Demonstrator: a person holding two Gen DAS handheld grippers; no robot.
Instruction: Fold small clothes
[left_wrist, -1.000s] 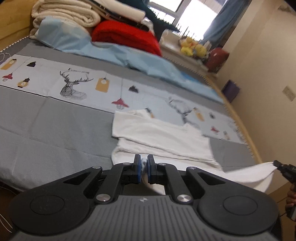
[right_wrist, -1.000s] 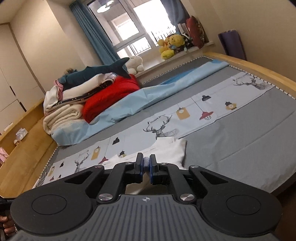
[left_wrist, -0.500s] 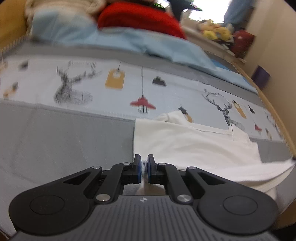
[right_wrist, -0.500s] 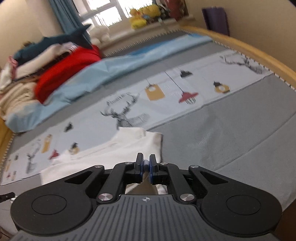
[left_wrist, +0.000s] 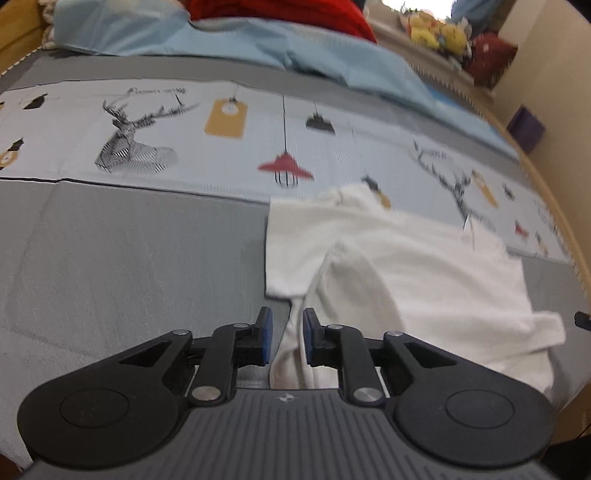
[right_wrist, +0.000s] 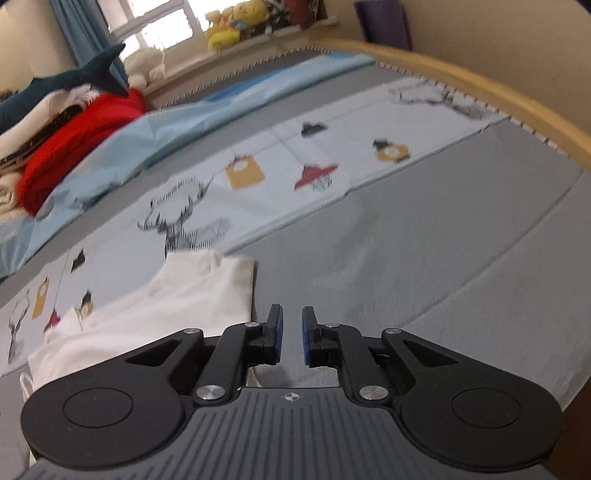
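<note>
A small white garment lies partly folded on the grey bed cover, its near part laid over the rest. My left gripper is open, with a strip of the white cloth still lying between its blue pads. In the right wrist view the same garment lies to the left. My right gripper is open and empty over bare grey cover, just right of the garment's edge.
A printed strip with deer and lamps runs across the bed. A light blue sheet, a red blanket and stacked bedding lie at the far side. The wooden bed rim curves on the right.
Both grippers moved forward over the bed carrying the garment's edge, then opened and let it go. The garment now lies folded over itself.
</note>
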